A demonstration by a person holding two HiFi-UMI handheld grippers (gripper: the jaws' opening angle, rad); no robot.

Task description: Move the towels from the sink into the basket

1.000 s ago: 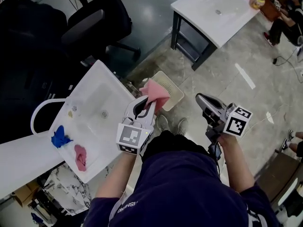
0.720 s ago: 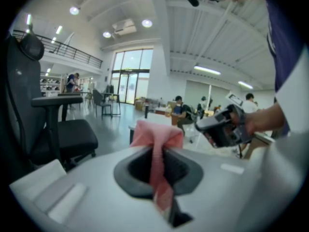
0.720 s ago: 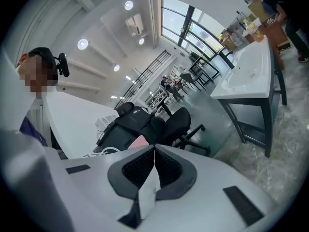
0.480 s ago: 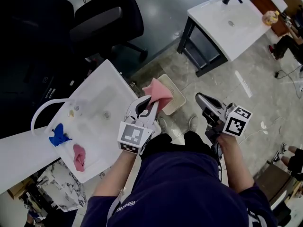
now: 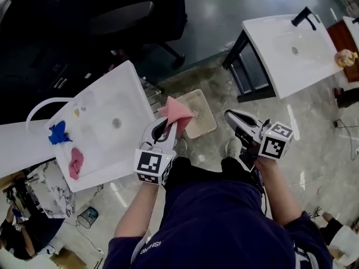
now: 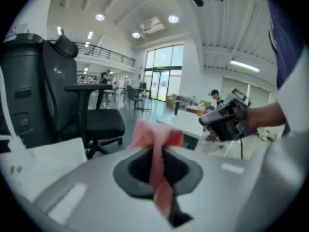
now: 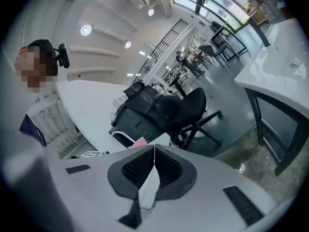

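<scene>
You had your left claw [image 5: 168,125] clamped on the pink towel [image 5: 177,110], a fold pinched between the jaws with the loose bunch standing out past the tips. In the left gripper view the same pink towel [image 6: 155,138] ran back through the left claw [image 6: 157,154] as a narrow tail. From above, the cloth overlapped only the near left corner of the basket [image 5: 204,115], which sat on the floor [image 5: 314,122] just beside the sink [image 5: 96,142] surface. A blue towel [image 5: 56,133] and a darker pink towel [image 5: 75,162] lay in the sink, so the job looked about a third done at best.

The step in hand was the drop, and I judged it not ready at that point. You needed the bunch over the middle of the basket, not its rim, so a short reach further out looked right. Lowering the claw before parting the jaws would have kept the cloth from drifting onto the floor. Because a tail sat back between the jaws, a wide opening and a slight downward tip would probably have helped it slide free.

Your right claw [image 5: 229,114] was pressed together on nothing, as the right gripper view of that right claw [image 7: 152,159] showed. It hung to the right of the basket, well apart from the towel, and was best left out of the drop path.
</scene>
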